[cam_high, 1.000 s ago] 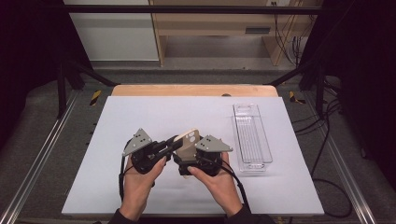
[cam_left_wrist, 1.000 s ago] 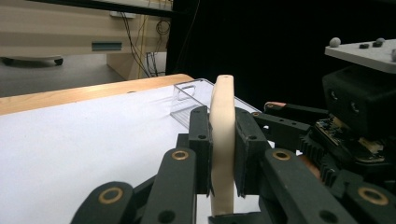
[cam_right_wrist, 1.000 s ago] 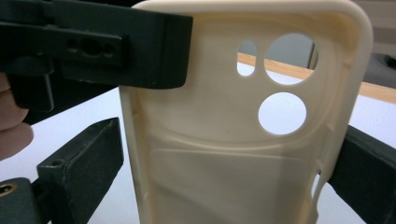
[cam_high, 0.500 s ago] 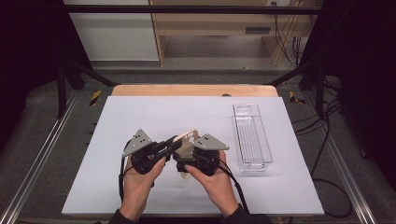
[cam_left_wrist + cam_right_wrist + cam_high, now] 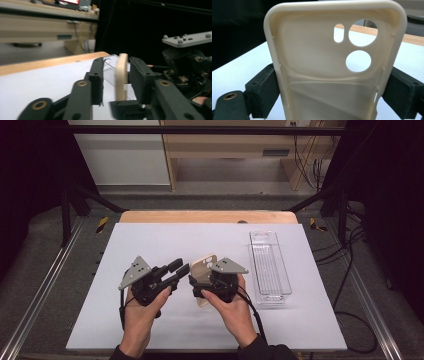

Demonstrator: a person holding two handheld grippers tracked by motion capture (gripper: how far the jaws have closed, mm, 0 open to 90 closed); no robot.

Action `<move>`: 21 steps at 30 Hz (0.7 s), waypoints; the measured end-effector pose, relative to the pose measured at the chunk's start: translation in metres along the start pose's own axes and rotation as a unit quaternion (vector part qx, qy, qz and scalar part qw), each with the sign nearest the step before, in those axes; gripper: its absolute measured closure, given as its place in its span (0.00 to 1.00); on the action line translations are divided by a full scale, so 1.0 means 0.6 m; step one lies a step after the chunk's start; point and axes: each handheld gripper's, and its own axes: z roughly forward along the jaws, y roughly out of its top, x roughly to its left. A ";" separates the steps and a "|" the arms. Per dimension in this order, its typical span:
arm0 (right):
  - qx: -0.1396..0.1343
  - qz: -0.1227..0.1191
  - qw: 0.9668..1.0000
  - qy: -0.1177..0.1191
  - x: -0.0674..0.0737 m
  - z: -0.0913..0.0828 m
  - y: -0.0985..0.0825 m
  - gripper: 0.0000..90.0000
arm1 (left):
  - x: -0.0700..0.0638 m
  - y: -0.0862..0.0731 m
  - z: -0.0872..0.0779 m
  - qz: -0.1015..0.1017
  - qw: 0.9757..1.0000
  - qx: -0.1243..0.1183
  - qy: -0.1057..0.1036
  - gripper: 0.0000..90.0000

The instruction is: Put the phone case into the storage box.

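Two pads of the right gripper (image 5: pixel 196 287) clamp the phone case (image 5: pixel 204 270) by its side edges; the left gripper (image 5: pixel 179 269), jaws just opening, stands released around its edge.

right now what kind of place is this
Probably a lab or workshop bench set up for recording handling work: a white table inside a black metal frame, loose cables on grey carpet, and a wooden workbench behind.
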 end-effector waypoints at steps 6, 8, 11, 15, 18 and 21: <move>-0.003 0.011 1.000 -0.010 -0.019 -0.005 0.011 0.13 | 0.028 -0.002 -0.026 0.026 0.998 -0.005 0.055 0.52; -0.003 0.018 1.000 -0.012 -0.028 -0.007 0.016 0.13 | 0.043 -0.014 -0.037 0.039 0.996 -0.002 0.083 0.45; -0.002 0.023 1.000 -0.014 -0.034 -0.009 0.018 0.13 | 0.052 -0.024 -0.043 0.049 0.994 0.002 0.099 0.40; -0.004 0.037 0.999 -0.016 -0.045 -0.011 0.022 0.13 | 0.066 -0.047 -0.050 0.059 0.992 0.014 0.109 0.33; -0.006 0.049 0.999 -0.022 -0.056 -0.015 0.029 0.13 | 0.077 -0.076 -0.057 0.067 0.990 0.025 0.119 0.25; -0.009 0.058 0.998 -0.024 -0.064 -0.019 0.037 0.13 | 0.083 -0.091 -0.062 0.064 0.990 0.029 0.121 0.20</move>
